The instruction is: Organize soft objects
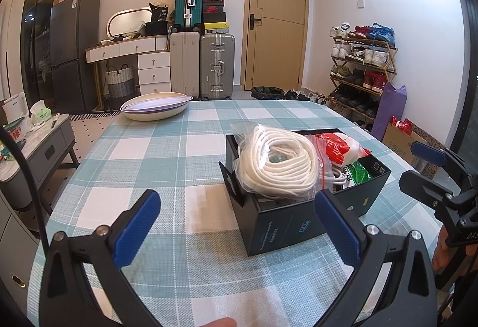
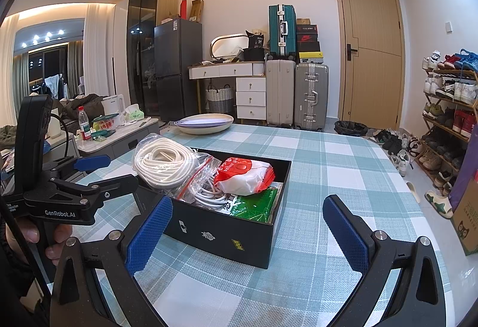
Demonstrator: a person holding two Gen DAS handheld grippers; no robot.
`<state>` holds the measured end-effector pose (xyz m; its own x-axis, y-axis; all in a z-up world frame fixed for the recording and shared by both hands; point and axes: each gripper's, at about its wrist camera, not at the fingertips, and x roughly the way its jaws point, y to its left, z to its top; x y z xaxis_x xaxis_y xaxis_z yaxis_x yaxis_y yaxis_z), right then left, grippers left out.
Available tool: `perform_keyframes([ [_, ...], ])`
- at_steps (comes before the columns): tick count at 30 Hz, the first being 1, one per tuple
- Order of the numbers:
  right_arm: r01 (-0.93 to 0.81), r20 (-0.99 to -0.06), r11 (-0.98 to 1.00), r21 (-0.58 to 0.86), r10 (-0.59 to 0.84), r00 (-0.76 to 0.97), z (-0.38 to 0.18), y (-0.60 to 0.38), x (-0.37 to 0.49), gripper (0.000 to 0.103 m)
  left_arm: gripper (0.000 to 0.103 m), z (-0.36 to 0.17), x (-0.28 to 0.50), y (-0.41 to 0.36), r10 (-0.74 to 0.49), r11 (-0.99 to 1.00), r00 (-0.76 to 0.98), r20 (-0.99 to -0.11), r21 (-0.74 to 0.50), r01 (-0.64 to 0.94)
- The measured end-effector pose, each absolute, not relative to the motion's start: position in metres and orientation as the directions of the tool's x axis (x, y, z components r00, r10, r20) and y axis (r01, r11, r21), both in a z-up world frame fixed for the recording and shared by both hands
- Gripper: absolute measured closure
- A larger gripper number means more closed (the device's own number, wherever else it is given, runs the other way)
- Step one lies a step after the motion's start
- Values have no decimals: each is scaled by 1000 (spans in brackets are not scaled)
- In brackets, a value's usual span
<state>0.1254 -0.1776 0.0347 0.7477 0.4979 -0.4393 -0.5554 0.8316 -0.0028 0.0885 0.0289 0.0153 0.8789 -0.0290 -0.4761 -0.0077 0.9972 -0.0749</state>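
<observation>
A home: fridge (image 2: 176, 67), suitcases (image 2: 295, 94), shoe rack (image 2: 451, 105)

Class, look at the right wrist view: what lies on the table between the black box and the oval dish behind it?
Nothing: in the right wrist view only bare checked tablecloth separates the black box from the oval dish.

Two near wrist views, shared box (image 1: 304, 201)

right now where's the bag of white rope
The bag of white rope sits in the black box on the checked table, at the box's left end in the right wrist view, beside the red and white packet.
</observation>
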Motion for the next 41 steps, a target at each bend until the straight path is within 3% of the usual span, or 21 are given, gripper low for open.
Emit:
perform_keyframes([
  [41, -556, -439, 831, -2, 499, 747, 34, -178, 125, 1, 0, 14, 88, 32, -31, 997, 883, -469, -78, -6],
])
